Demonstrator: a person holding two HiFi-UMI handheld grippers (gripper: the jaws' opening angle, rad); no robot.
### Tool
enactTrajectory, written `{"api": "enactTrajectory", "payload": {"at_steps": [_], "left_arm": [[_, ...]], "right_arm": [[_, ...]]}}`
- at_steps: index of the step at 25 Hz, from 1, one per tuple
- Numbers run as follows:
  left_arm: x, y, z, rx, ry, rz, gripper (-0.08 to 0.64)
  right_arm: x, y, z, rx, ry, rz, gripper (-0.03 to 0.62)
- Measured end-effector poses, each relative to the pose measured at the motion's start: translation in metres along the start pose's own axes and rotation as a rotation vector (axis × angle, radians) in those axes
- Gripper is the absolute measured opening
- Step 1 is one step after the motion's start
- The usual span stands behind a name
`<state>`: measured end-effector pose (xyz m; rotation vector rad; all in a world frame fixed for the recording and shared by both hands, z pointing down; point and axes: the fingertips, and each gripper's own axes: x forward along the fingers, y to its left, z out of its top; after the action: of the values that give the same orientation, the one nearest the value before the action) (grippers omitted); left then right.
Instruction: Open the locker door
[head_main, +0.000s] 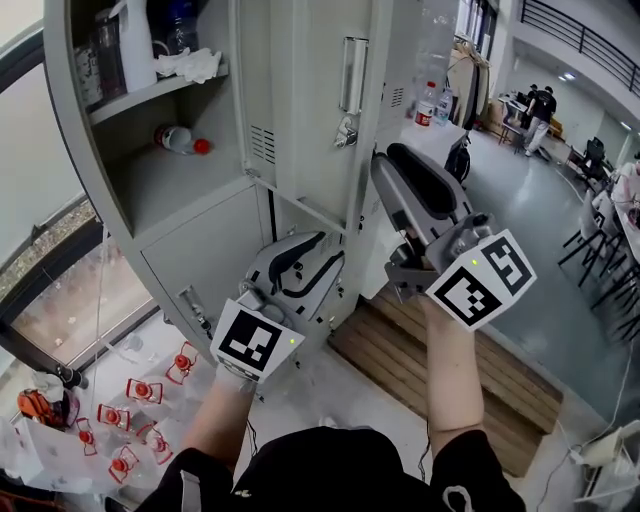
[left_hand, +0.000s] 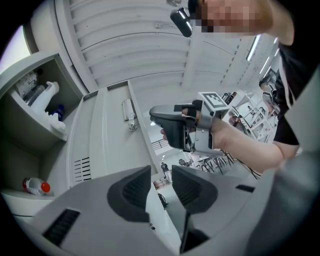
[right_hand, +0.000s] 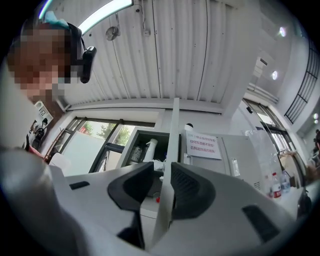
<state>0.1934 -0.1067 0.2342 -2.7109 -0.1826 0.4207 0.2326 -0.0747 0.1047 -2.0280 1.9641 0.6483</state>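
The locker (head_main: 120, 190) stands open at its upper left bay, and the door (head_main: 310, 100) is swung well out, seen nearly edge-on in the head view, with its handle (head_main: 352, 75) and lock facing right.

The right gripper (head_main: 385, 165) reaches up to the door's free edge. In its own view the right gripper (right_hand: 162, 172) has its claw narrow, pinched on the door (right_hand: 174, 130) – the thin panel runs straight up between the pads.

The left gripper (head_main: 322, 248) sits lower, at the door's bottom corner. Its own view shows the left gripper (left_hand: 161, 175) with the claw just as narrow, closed on the door (left_hand: 107, 135) at the lower edge – the vents and handle lie to the left, the right gripper (left_hand: 160, 120) beyond.

Inside the bay a red-capped bottle (head_main: 180, 140) lies on its side, under a shelf (head_main: 150, 95) with a crumpled cloth (head_main: 190, 65). A paper note (right_hand: 203, 146) hangs on the neighbouring locker front.
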Motion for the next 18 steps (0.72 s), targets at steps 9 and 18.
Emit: {"api": "enactTrajectory", "payload": {"at_steps": [9, 18], "left_arm": [[-0.028, 0.037, -0.012, -0.030, 0.046, 0.125, 0.141], [-0.101, 0.098, -0.024, 0.010, 0.141, 0.357, 0.135]], "right_arm": [[0.035, 0.036, -0.016, 0.024, 0.019, 0.130, 0.115], [0.099, 0.103, -0.081, 0.170, 0.059, 0.365, 0.112]]}}
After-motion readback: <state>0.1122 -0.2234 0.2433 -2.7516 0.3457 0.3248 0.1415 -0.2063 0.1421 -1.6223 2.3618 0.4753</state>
